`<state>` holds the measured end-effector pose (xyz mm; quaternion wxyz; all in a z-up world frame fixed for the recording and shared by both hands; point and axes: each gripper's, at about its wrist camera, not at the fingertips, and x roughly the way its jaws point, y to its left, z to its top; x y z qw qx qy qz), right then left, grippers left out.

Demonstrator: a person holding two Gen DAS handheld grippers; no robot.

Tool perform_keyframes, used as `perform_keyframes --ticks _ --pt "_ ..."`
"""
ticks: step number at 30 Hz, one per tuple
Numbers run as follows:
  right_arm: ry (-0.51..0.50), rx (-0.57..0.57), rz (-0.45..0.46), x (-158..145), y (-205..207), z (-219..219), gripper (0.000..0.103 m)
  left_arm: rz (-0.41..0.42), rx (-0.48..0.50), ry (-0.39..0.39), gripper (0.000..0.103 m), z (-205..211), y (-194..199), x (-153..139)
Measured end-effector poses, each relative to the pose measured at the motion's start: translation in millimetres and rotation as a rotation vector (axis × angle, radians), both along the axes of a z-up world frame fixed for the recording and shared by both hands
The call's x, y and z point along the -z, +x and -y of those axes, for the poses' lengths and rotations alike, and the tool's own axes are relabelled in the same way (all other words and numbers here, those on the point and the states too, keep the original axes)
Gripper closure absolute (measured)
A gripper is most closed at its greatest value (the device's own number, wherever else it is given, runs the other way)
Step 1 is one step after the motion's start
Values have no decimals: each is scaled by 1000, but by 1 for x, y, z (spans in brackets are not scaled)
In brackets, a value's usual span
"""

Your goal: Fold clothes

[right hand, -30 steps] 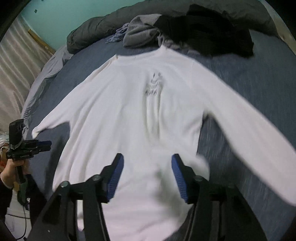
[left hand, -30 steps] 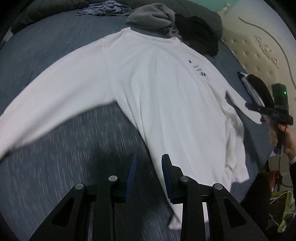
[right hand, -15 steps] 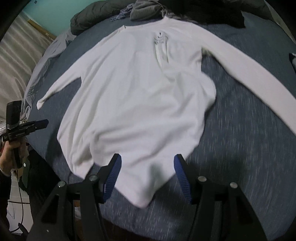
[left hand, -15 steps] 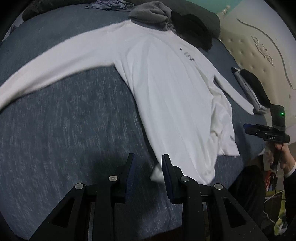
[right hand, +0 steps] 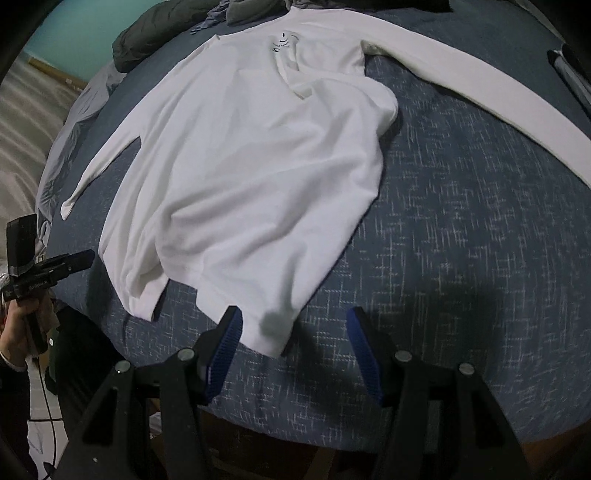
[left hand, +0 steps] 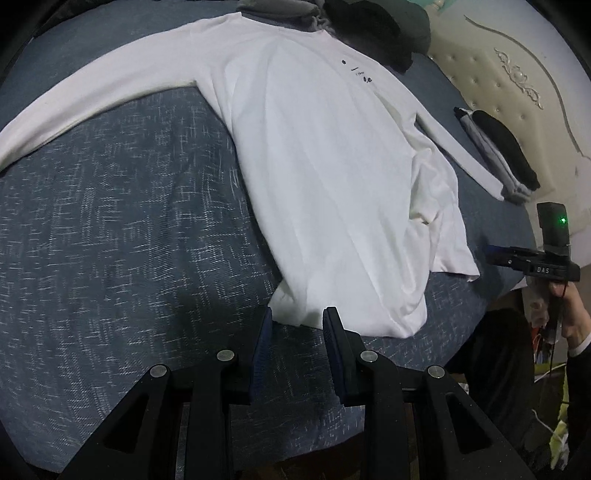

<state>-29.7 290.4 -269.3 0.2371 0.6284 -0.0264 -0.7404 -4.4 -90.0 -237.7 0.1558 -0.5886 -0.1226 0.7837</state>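
I see no box, bag or basket here, only a bed (left hand: 110,229) with a dark blue speckled cover and clothes lying on it. A big white shirt (left hand: 325,155) with long sleeves lies flat on the bed, front side up, with small dark marks on the chest. My left claw (left hand: 297,332) is partly open and holds nothing. The bottom corner of the shirt sits right at the tips of it, at about 12 o'clock, but I cannot tell if it touches. From there one sleeve runs far out to 10 o'clock and the other sleeve goes toward 2 o'clock. My right claw (right hand: 293,332) is wide open and holds nothing too. The other bottom corner of the shirt (right hand: 240,155) pokes into the gap between its two blue pads, closer to the left pad. In that view one long sleeve sweeps off to 2 o'clock. A pile of grey and black clothes (left hand: 354,26) lies past the shirt's neck at 12 o'clock. A small folded stack (left hand: 495,147) of grey and black things sits near the end of the sleeve at 2 o'clock, by the cream headboard (left hand: 517,88).
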Motion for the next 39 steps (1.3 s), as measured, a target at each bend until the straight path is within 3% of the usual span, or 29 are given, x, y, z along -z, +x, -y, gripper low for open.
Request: perform_keyframes --ticks 7,10,13,15,18,25,31,37,39 --pt "-5 11 35 15 1 4 43 -7 3 -44 73 -8 -7 11" --pt "-1 3 43 20 3 8 44 -2 1 -28 73 -9 -8 15" --pt "-33 -11 38 22 4 12 65 -5 9 -26 81 -9 -8 17" --pt "-37 -38 27 22 6 17 85 -8 20 -29 89 -9 -7 17" --pt "-34 -73 0 18 9 24 96 -26 33 -37 93 -9 -5 10" --pt "-60 -81 -122 -30 5 8 98 -71 21 -20 95 0 -9 -19" --pt "-15 -57 -216 -74 -5 -25 98 -96 -9 -8 100 11 -20 -37" --pt "49 4 -195 -60 -13 -52 98 -121 -38 4 99 22 -31 -56" --pt "42 20 -182 -53 -12 -60 98 -84 -29 -14 99 21 -28 -43"
